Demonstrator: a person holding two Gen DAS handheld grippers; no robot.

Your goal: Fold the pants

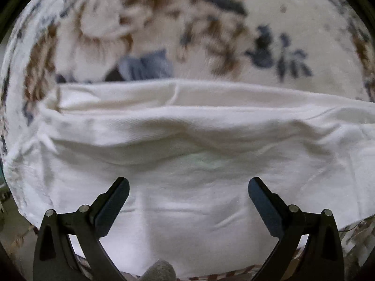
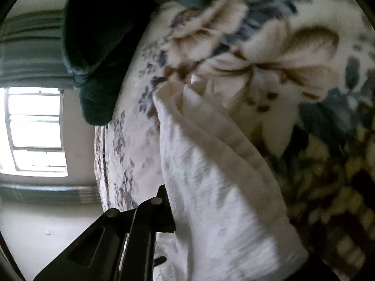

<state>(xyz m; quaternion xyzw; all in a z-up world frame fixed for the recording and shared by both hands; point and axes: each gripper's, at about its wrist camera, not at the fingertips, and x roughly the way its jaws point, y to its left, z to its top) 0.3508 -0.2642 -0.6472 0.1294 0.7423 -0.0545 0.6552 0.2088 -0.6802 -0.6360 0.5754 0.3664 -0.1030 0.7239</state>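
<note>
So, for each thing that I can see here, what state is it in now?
white pants: lying folded in layers on the floral blanket, wrinkled.
left gripper: jaws open, nothing between them, above the pants.
right gripper: jaws closed on an edge of the white pants, cloth partly lifted.
dark green cloth: bunched at the blanket's edge.
window: bright, curtain pulled aside.

Place: a home bedroom
Evidence: bed under a floral blanket point(image 2: 269, 53), barred window point(image 2: 35, 131), grey-green curtain point(image 2: 30, 49), dark pillow point(image 2: 100, 46)
</note>
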